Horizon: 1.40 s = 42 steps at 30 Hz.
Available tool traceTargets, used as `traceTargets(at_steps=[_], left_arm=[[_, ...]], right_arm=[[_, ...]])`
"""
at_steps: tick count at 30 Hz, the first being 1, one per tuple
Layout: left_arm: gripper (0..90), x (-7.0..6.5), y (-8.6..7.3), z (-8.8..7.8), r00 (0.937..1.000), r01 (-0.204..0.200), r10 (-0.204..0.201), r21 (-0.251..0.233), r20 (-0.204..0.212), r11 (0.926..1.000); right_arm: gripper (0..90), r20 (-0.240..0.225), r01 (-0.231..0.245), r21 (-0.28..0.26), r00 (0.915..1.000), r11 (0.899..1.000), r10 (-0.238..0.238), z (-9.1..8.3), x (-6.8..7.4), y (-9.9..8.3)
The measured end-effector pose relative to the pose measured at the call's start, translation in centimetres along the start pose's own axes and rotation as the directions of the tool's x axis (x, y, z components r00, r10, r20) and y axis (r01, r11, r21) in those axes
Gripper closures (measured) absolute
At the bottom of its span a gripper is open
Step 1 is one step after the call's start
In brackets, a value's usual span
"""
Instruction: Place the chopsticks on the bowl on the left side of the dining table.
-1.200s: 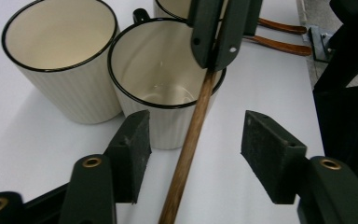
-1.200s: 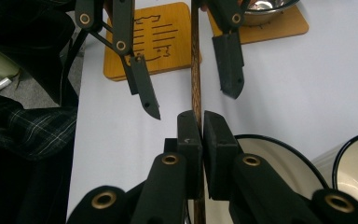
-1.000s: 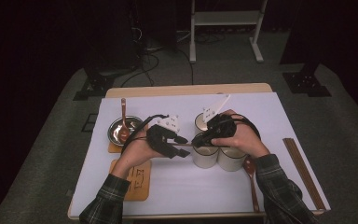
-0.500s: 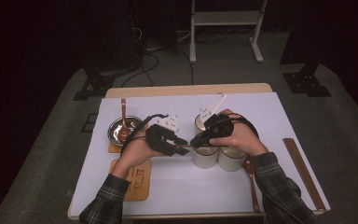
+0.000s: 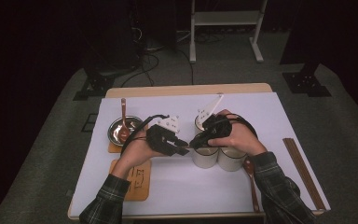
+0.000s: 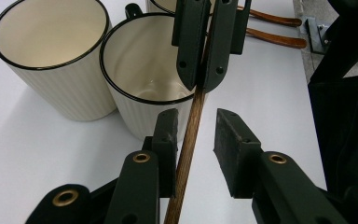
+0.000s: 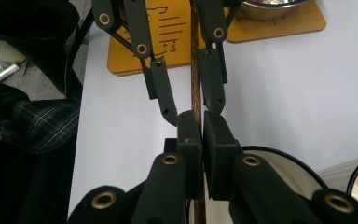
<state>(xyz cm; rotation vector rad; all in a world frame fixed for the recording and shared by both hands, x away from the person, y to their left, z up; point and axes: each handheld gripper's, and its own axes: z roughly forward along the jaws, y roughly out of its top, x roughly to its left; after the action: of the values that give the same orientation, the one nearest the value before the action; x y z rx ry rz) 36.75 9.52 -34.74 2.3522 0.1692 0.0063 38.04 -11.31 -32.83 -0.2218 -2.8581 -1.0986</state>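
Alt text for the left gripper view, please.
A brown wooden stick runs between the left claw, whose jaws have just been closing, with a gap still on one side. The right claw clamps it above two cream cups.

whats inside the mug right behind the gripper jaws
The mug looks empty: bare cream wall and part of its bottom show. The right gripper and chopstick cover the rest.

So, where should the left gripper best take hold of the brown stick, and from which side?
On the bare shaft just below the right gripper, which is shut on the brown stick. The left gripper, whose jaws have just been closing, already straddles the stick, one pad on each side; closing squarely across the thin shaft looks best.
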Motion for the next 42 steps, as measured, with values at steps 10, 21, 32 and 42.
traceTargets(at_steps=[10, 21, 32, 42], left_arm=[[76.7, 0.04, 0.07, 0.05, 1.0, 0.001, -0.001, 0.019, 0.003, 0.9998], [81.1, 0.12, 0.06, 0.03, 0.9999, 0.005, -0.006, 0.022, 0.016, 0.9997], [85.0, 0.08, 0.06, 0.1, 0.999, -0.002, 0.001, 0.022, 0.044, 0.9998], [85.1, 0.06, 0.05, 0.18, 0.9987, 0.002, -0.003, 0.031, 0.05, 0.9995]], right_arm=[[85.5, -0.006, 0.012, 0.004, 0.9999, 1.0, -0.012, -0.01, 0.13, 0.29], [85.5, -0.013, 0.012, -0.002, 0.9998, 1.0, -0.012, -0.07, 0.13, 0.35], [84.1, -0.03, 0.008, -0.015, 0.9995, 1.0, -0.008, -0.12, -0.08, 0.14], [74.2, -0.026, 0.008, -0.027, 0.9996, 1.0, -0.009, 0.0, -0.2, 0.06]])
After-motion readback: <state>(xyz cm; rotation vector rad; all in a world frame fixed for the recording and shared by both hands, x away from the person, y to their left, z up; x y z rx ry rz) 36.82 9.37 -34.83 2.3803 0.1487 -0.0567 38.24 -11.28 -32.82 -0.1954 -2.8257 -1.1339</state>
